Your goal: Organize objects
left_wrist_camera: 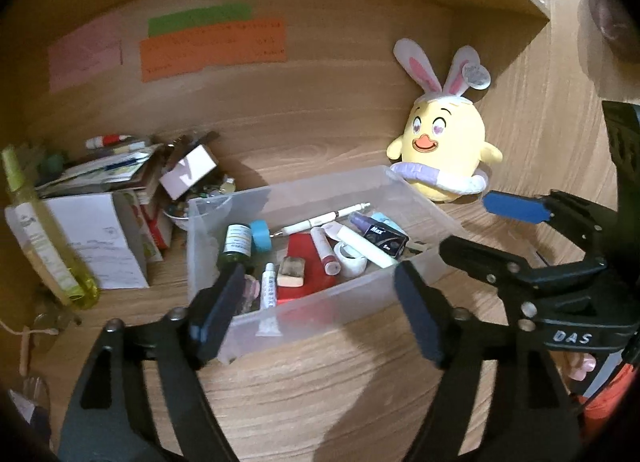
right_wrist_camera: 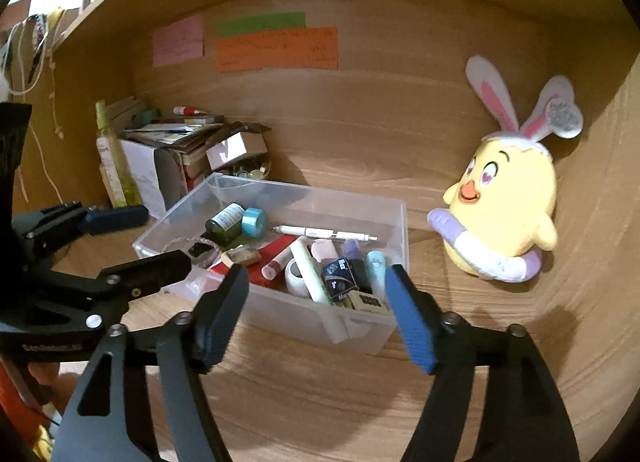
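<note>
Two grippers, left gripper (left_wrist_camera: 316,310) and right gripper (right_wrist_camera: 316,314), hovering before clear bin (right_wrist_camera: 362,328); fingers apart, holding nothing. Bin sitting just ahead of fingertips on counter (right_wrist_camera: 320,402), already carrying small items. Judging approach step; next move needing pick target.

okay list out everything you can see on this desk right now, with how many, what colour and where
clear plastic bin: one, translucent, centre of the desk
white pen: one, white, in the bin
blue tape roll: one, light blue, in the bin's back left part
dark green bottle: one, dark green with pale label, lying beside the tape roll
red flat item: one, red, on the bin floor
plush chick: one, yellow with bunny ears, right of the bin
tall bottle: one, yellow-green, upright at far left
paper pile: one heap, mixed colours, behind the bin at left
sticky notes: three, pink, green, orange, on the back wall
left gripper: one, black, open, before the bin
right gripper: one, black with a blue pad, open, before the bin
</note>
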Demonstrator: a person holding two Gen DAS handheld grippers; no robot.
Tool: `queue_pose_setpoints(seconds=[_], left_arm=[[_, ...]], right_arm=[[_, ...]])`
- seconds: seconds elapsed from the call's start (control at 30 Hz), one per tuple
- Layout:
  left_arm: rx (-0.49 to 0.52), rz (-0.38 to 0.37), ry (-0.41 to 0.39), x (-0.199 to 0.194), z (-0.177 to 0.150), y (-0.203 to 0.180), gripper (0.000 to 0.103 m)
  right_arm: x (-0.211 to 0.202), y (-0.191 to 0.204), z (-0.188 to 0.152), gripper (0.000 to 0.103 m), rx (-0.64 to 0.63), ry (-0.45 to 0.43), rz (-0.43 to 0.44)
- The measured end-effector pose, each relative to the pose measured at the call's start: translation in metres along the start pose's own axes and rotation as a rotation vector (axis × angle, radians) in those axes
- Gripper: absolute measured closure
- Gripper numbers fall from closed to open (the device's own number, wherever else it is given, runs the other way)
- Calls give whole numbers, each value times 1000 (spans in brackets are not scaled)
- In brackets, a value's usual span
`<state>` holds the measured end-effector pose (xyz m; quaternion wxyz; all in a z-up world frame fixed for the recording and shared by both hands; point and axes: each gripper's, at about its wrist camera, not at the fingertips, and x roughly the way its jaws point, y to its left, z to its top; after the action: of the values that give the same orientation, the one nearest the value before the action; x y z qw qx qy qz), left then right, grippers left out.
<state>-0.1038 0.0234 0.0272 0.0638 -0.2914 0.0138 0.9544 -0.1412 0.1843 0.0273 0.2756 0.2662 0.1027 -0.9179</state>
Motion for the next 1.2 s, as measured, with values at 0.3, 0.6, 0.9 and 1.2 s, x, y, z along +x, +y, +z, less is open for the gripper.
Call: queue_pose_setpoints(seconds=[0.3,0.6,0.9,1.2], left_arm=[[-10,-1,-16,-15,-22,0,7],[-32,-6,-1,-15,-38,0,7],[-43,-13,0,-15,-40,0,7],[-56,-18,7,-13,-40,0,7]], right_arm=[[-4,4,-24,21,44,22,22],[-7,5,-38,21,48,46,23],[-9,-1,-40,21,66,50,30],[-9,-3,-41,20,71,52,33]])
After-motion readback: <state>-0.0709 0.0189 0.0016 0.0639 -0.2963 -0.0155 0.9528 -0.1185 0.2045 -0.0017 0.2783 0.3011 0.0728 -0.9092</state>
